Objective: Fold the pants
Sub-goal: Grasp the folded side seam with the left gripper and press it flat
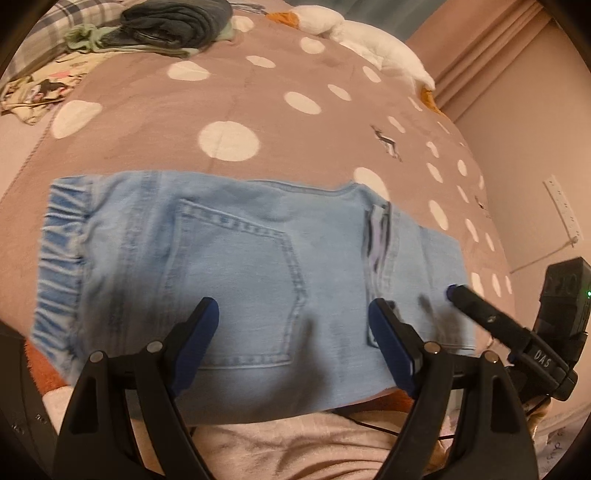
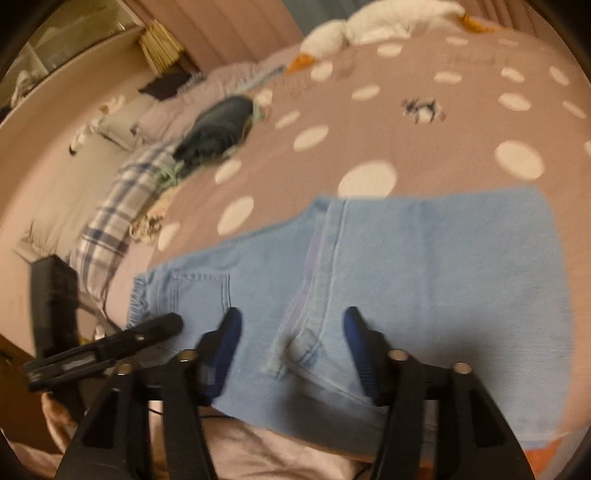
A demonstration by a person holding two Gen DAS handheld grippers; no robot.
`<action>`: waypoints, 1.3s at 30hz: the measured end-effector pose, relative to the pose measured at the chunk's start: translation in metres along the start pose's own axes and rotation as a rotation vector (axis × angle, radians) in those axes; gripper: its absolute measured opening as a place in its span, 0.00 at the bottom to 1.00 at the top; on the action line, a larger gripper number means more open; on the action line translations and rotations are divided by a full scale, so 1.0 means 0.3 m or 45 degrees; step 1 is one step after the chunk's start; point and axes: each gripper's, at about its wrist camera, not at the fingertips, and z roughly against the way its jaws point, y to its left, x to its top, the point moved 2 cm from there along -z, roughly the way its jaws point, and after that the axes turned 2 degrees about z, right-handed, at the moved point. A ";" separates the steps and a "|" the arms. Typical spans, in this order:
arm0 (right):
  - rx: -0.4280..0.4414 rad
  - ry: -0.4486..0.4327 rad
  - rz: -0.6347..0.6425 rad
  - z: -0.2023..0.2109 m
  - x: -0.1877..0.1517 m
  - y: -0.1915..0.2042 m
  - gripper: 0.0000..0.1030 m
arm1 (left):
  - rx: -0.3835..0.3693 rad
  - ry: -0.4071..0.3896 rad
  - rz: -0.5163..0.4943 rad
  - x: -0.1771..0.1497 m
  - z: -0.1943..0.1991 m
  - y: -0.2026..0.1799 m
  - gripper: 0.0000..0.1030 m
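Note:
Light blue denim pants (image 1: 236, 258) lie folded into a flat rectangle on the dotted bedspread (image 1: 258, 96), with the elastic waistband at the left and a back pocket facing up. My left gripper (image 1: 292, 302) hovers open over the near edge by the pocket, and nothing sits between its pads. In the right wrist view the pants (image 2: 424, 277) fill the centre. My right gripper (image 2: 292, 312) stands open over a seam near the front edge, its pads clear of the cloth. One finger of the right gripper (image 1: 465, 299) shows over the pants' right end.
A heap of dark and green clothes (image 1: 177, 26) lies at the far left of the bed, beside a plaid cloth (image 2: 110, 229). White plush bedding (image 1: 369, 40) lines the far edge. A wall with a power strip (image 1: 561, 206) runs along the right.

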 end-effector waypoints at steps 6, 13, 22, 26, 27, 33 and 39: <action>-0.346 -0.077 -0.139 0.078 -0.024 -0.179 0.52 | -0.158 0.085 -0.068 0.036 -0.095 -0.080 0.80; -0.448 -0.022 -0.260 0.062 -0.077 -0.304 0.31 | -0.276 0.215 -0.167 0.096 -0.268 -0.232 0.74; -0.397 -0.042 -0.298 0.065 -0.098 -0.327 0.31 | -0.330 0.329 -0.128 0.128 -0.420 -0.271 0.14; -0.374 -0.052 -0.305 0.073 -0.102 -0.331 0.31 | -0.305 0.268 -0.157 0.091 -0.366 -0.282 0.08; -0.372 -0.049 -0.305 0.076 -0.100 -0.328 0.31 | -0.290 0.248 -0.166 0.084 -0.334 -0.283 0.08; -0.359 -0.076 -0.250 0.104 -0.041 -0.310 0.31 | -0.159 0.179 -0.230 0.078 -0.263 -0.259 0.07; -0.417 -0.094 -0.257 0.063 0.074 -0.373 0.31 | -0.124 0.227 -0.150 0.072 -0.311 -0.189 0.04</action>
